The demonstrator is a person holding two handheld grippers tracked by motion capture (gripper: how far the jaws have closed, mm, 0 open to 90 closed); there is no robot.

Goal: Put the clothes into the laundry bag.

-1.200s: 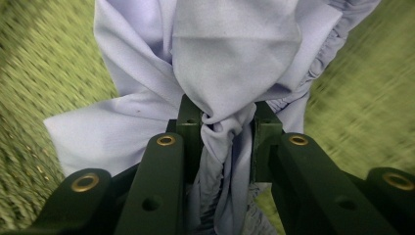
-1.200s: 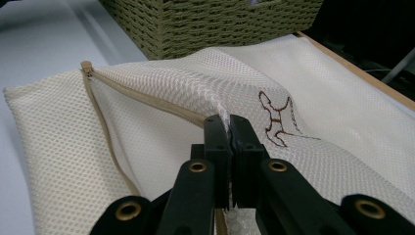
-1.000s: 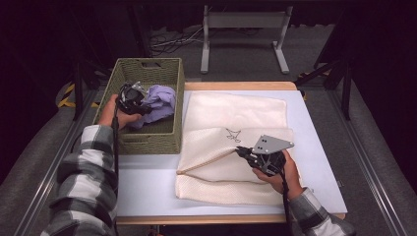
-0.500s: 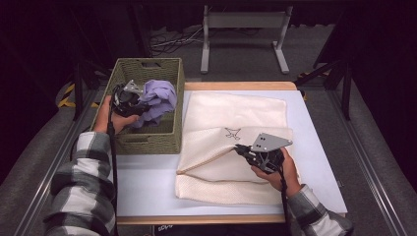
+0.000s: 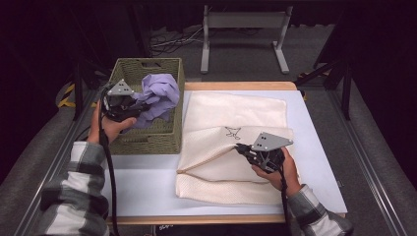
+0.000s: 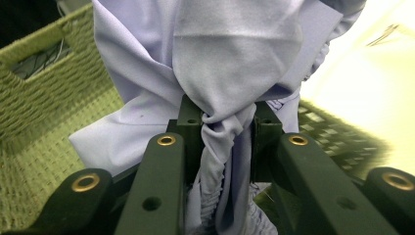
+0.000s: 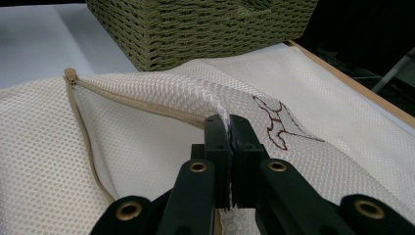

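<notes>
Left gripper (image 5: 129, 105) clamped on soft purple cloth (image 5: 158, 96) above woven green basket (image 5: 147, 138). Right gripper (image 5: 244, 149) pinching cream mesh bag (image 5: 236, 110) open. Bag mouth at four o'clock from cloth.

Each claw (image 5: 239, 147) has black jaws with brass rivets, a grey triangular top plate and black cable; sleeves (image 5: 78, 196) are plaid.

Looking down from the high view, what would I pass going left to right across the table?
Left gripper → lilac cloth in the green basket → cream mesh bag → right gripper.
</notes>
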